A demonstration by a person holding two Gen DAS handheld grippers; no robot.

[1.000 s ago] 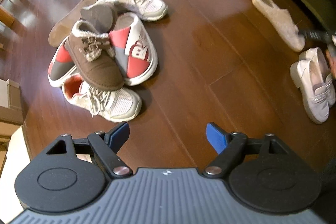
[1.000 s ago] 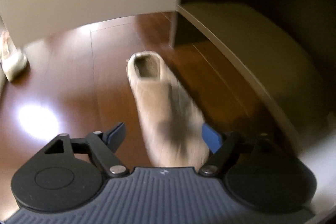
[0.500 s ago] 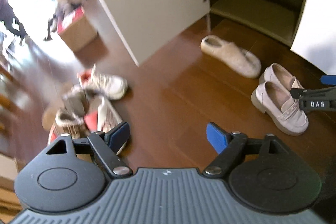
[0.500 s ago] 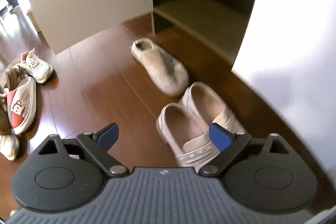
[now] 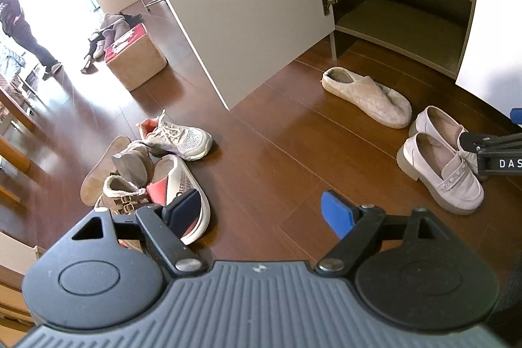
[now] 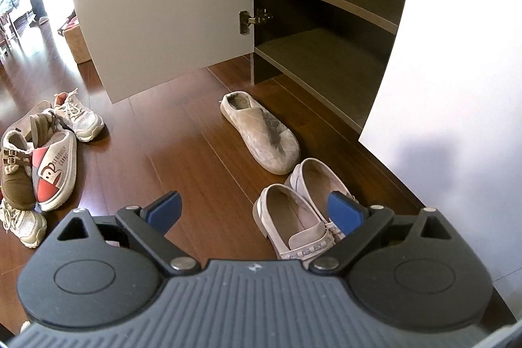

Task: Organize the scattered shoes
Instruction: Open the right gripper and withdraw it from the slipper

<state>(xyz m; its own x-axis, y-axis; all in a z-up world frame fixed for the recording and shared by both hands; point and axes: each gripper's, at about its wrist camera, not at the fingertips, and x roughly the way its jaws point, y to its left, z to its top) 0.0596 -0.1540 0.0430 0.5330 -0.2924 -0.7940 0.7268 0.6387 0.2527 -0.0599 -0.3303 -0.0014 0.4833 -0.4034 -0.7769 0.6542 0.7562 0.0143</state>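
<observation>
1. A broad strip of bare wooden floor (image 6: 202, 158) is lying open between the heap of shoes (image 6: 39, 162) on the left and the footwear on the right, running up to the cabinet.
2. The shoe cabinet (image 6: 326, 54) is standing with its left door (image 6: 156, 5) swung wide over the floor; the door's lower edge is hanging near the white lace-up sneaker (image 5: 177, 136). The white right door (image 6: 456, 54) is bounding the room on that side. Both visible shelves (image 5: 401, 22) are sitting bare.
3. A quilted beige slipper (image 6: 261, 132) is lying on the floor just before the cabinet's bottom shelf, heel toward the cabinet.
4. A pair of pale loafers (image 6: 300, 211) is sitting side by side, just beside the slipper's toe.
5. In the heap, a brown fur-lined shoe (image 6: 14, 172) is leaning against a red-and-white slip-on (image 6: 53, 172).
6. The left tongs (image 5: 261, 211) are hanging spread wide above bare floor, holding and touching nothing.
7. The right tongs (image 6: 254, 212) are also spread wide, poised above the loafers without pressing on them.
8. A cardboard box (image 5: 135, 61) and a standing person (image 5: 23, 31) are occupying the bright far end of the room.
</observation>
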